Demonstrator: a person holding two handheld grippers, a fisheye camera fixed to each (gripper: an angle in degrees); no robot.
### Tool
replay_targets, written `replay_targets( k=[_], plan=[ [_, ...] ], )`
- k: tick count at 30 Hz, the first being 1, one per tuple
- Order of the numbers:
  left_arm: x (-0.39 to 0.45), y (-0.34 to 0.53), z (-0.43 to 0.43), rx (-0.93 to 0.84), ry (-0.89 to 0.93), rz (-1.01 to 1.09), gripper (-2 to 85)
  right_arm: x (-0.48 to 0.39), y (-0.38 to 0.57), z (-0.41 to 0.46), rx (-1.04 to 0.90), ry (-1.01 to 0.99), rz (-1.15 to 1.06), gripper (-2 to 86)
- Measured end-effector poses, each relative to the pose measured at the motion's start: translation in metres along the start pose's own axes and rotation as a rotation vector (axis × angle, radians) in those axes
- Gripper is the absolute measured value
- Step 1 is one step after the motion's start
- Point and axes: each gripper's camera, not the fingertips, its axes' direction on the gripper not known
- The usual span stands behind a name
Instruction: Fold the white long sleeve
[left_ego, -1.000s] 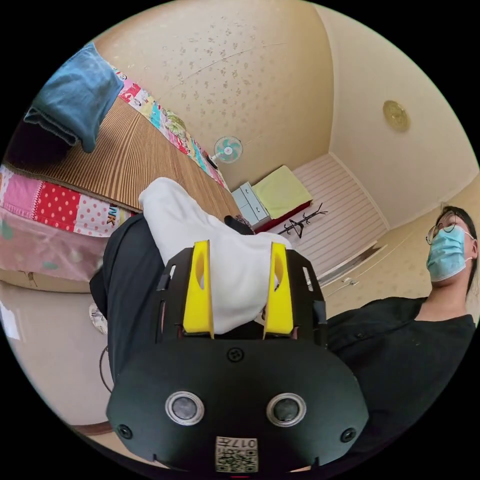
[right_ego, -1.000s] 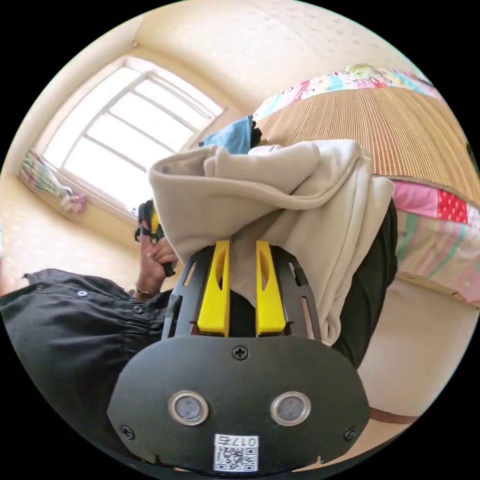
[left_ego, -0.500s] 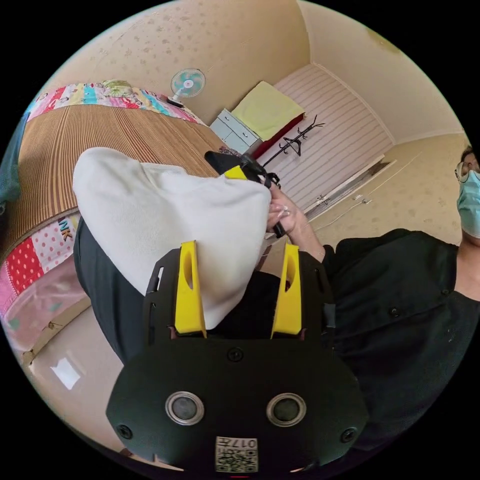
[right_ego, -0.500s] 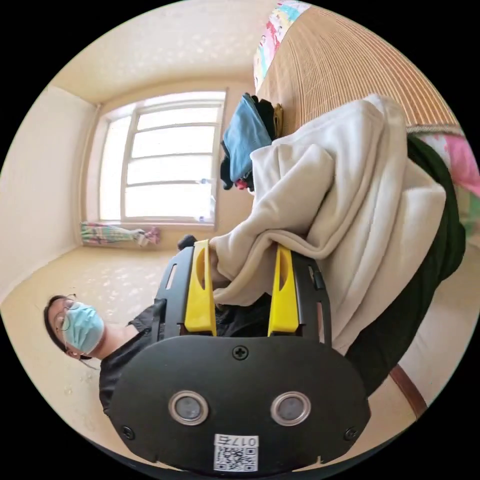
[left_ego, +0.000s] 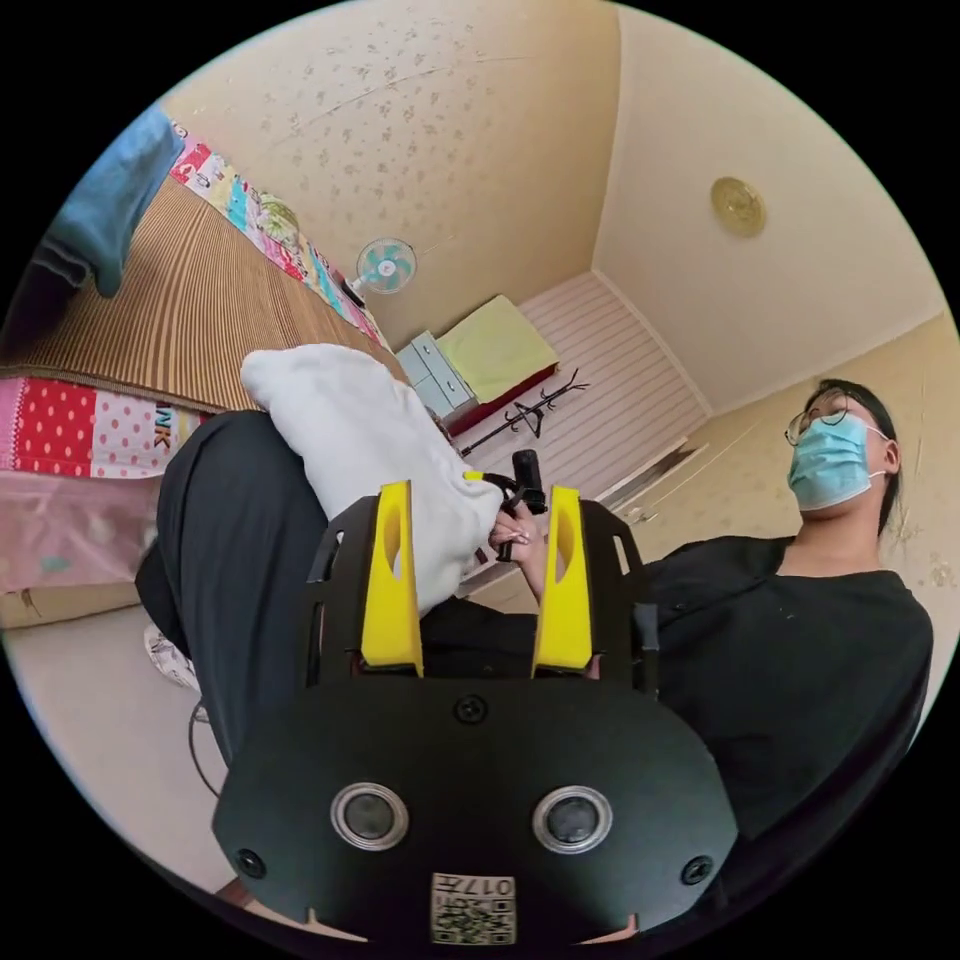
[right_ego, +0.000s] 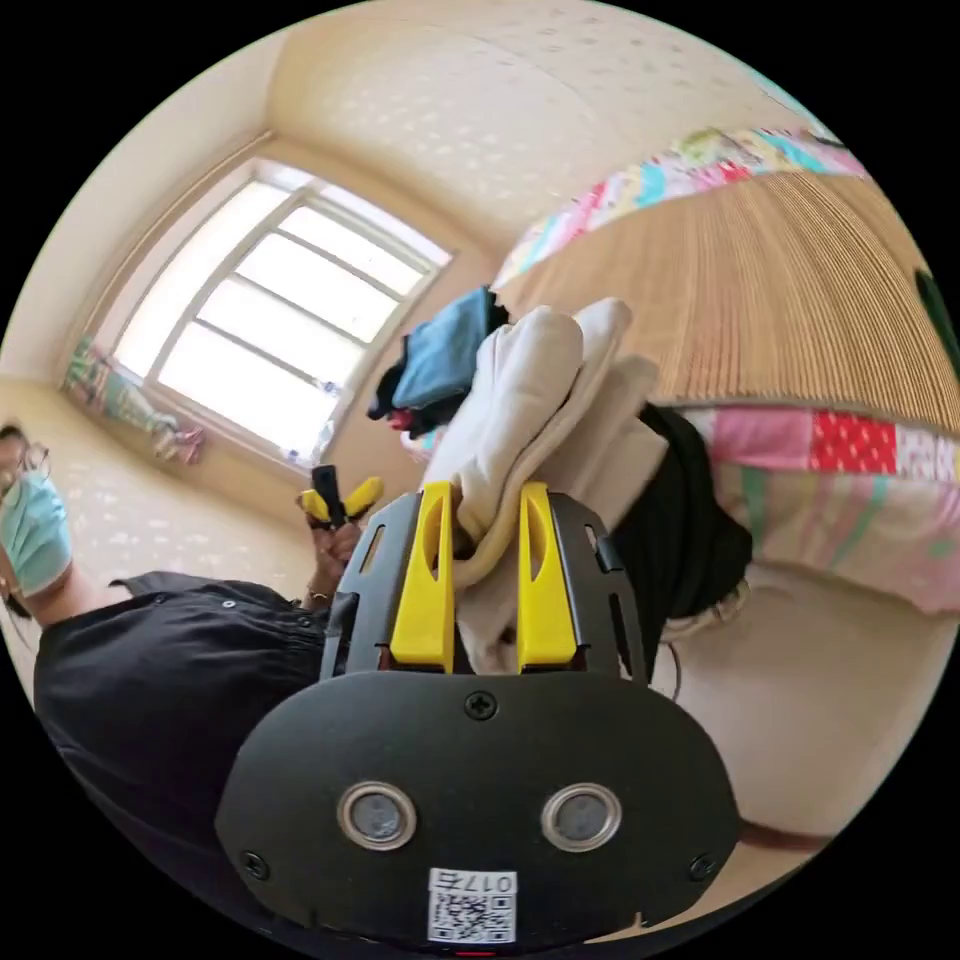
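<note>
- Yellow jaws of the right gripper (right_ego: 482, 540) clamp a thick fold of the white long sleeve (right_ego: 535, 400), bunched over the person's lap.
- Left gripper (left_ego: 478, 545) jaws stand apart, garment beside one jaw.
- Bed (right_ego: 780, 300) lies beyond.

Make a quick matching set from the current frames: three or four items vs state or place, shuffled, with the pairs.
Items:
1. left gripper
2. right gripper
3. blue garment
4. fan

States or places:
A. shut on the white long sleeve
B. against the wall past the striped mat
C. open, nothing pinched
D. on a pile near the window

Pairs: 1-C, 2-A, 3-D, 4-B
</note>
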Motion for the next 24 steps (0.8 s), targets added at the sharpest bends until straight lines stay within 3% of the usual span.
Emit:
replay_targets(
  k=[1, 6, 10, 14, 17, 21, 24],
  plan=[
    [-0.005, -0.003, 0.006, -0.024, -0.002, -0.015, 18.4, 0.030, 0.021, 0.009, -0.046, 0.050, 0.085, 9.5],
    [-0.027, -0.014, 0.046, -0.177, -0.149, -0.112, 20.0, 0.077, 0.065, -0.007, 0.121, -0.257, 0.209, 9.5],
    [-0.060, -0.017, 0.069, -0.158, -0.252, -0.175, 20.7, 0.077, 0.054, -0.021, 0.206, -0.280, 0.217, 17.5],
    [-0.095, -0.026, 0.102, -0.196, -0.200, -0.232, 17.2, 0.072, 0.016, 0.022, 0.051, -0.275, 0.204, 22.5],
    [-0.108, -0.036, 0.127, -0.236, -0.196, -0.243, 14.8, 0.067, -0.006, 0.088, -0.112, -0.353, 0.214, 21.1],
    [-0.081, -0.068, 0.124, -0.190, -0.204, -0.062, 12.4, 0.029, -0.034, 0.117, -0.139, -0.198, 0.138, 16.6],
    [-0.075, -0.103, 0.108, -0.139, -0.223, -0.026, 12.7, 0.004, -0.050, 0.120, -0.039, -0.215, 0.093, 15.3]
  ],
)
